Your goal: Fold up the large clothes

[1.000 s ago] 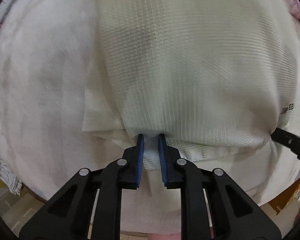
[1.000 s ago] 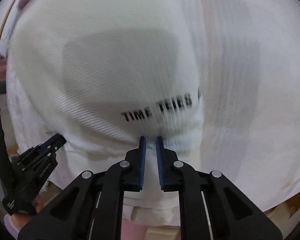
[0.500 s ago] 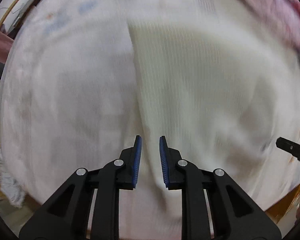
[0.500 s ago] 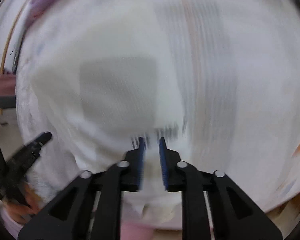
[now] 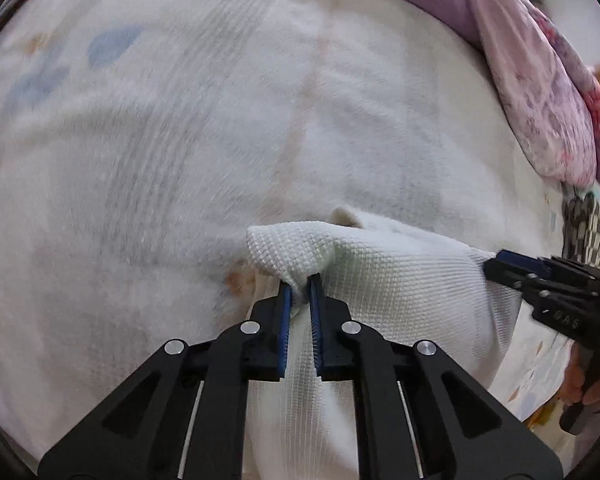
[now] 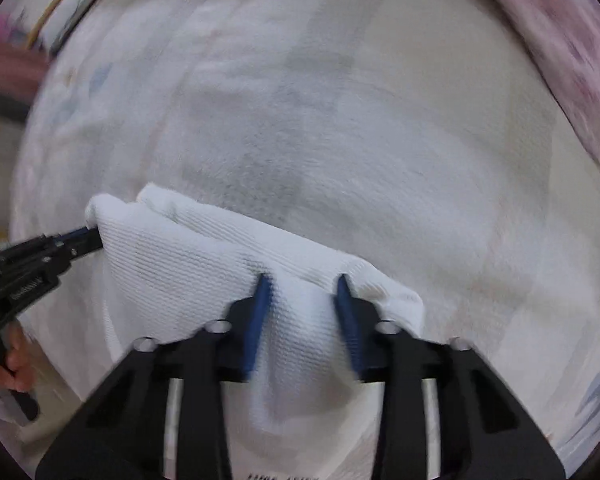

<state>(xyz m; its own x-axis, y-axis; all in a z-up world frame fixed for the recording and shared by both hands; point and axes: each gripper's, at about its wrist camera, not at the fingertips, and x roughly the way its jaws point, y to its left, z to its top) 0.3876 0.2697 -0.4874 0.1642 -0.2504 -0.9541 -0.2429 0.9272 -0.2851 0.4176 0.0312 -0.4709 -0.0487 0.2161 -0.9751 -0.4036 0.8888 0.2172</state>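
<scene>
White bedsheet [image 5: 148, 168], faint prints; pink floral bedding [image 5: 540, 92] upper right. Left gripper [image 5: 299, 286] clamped on white waffle-knit garment [image 5: 400, 280]. Right gripper [image 6: 302, 280] spread apart, straddling its fold.

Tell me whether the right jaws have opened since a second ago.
Yes. The right gripper now stands spread wide over the white garment; earlier its jaws were nearly closed.

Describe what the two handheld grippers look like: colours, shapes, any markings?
Both match. The left gripper and right gripper have matte black, angular linkage frames with triangular cutouts, round silver pivot pins, and ribbed blue pads on the fingers. Seen side-on, each body carries small pale lettering, too blurred to read. A bare hand shows on one handle; no cables visible.
</scene>
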